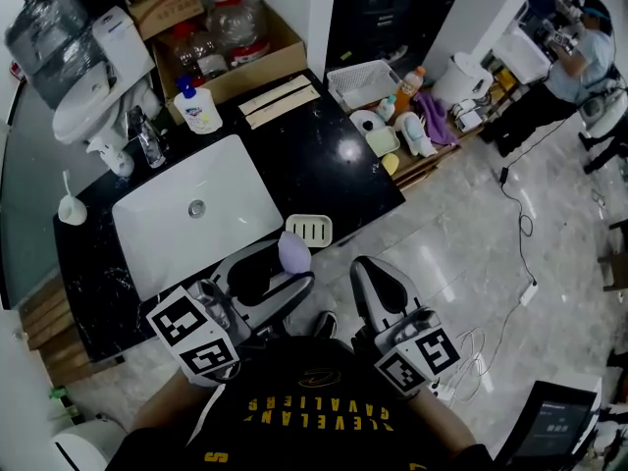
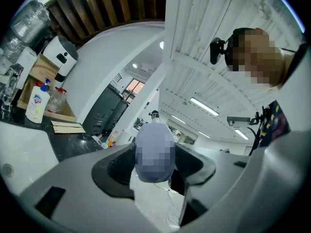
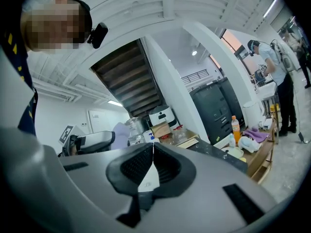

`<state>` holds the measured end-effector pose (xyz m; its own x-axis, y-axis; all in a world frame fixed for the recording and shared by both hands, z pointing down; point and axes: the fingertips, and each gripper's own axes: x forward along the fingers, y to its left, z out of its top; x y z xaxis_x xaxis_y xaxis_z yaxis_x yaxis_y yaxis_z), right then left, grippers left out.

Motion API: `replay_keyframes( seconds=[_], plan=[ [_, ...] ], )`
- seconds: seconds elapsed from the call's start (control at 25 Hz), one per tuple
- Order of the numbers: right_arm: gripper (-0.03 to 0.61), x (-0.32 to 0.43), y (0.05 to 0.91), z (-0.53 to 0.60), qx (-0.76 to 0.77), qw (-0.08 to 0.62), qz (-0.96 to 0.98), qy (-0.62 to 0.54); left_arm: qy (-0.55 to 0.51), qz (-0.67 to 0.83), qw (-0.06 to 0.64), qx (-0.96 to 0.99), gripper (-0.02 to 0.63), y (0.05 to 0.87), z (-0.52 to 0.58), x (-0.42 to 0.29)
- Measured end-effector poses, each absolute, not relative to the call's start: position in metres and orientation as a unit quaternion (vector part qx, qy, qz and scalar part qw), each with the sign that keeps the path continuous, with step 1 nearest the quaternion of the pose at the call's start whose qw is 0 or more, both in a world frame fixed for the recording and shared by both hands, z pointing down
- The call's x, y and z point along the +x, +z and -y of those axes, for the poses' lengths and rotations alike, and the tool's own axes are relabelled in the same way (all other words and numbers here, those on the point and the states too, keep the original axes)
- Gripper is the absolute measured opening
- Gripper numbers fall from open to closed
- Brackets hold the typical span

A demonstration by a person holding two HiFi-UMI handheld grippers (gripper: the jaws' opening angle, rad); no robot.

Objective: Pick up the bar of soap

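Note:
The bar of soap (image 1: 293, 251) is a lavender oval held up over the counter's front edge, just below the empty white soap dish (image 1: 309, 230). My left gripper (image 1: 287, 265) is shut on it, and the soap (image 2: 154, 152) fills the gap between the jaws in the left gripper view. My right gripper (image 1: 378, 285) hangs to the right over the floor, shut with nothing in it; its pads (image 3: 160, 164) meet tip to tip. From the right gripper view the soap (image 3: 120, 130) shows at the left, in the left gripper (image 3: 92, 141).
A white sink basin (image 1: 231, 226) is set in the black counter (image 1: 324, 165), with a faucet (image 1: 147, 145) and pump bottle (image 1: 199, 106) behind. A cardboard box (image 1: 277, 59) and white basket (image 1: 363, 81) stand further back. A person (image 1: 579, 57) works at far right.

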<state>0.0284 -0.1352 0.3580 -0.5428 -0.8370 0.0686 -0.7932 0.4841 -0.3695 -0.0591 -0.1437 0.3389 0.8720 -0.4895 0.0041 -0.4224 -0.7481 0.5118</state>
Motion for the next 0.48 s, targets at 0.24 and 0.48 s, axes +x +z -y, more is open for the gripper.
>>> replay_keyframes(
  seconds=[0.24,0.48],
  plan=[
    [0.017,0.0254,0.3618,0.1322,-0.470,0.060,-0.860,-0.190,-0.059,0.244,0.266,0.931,0.265,0.3444,0.1398,-0.0615],
    [0.017,0.0227,0.3642,0.1312,-0.470,0.056,-0.860,-0.192,-0.056,0.239,0.266,0.932,0.265,0.3463,0.1379,-0.0623]
  ],
)
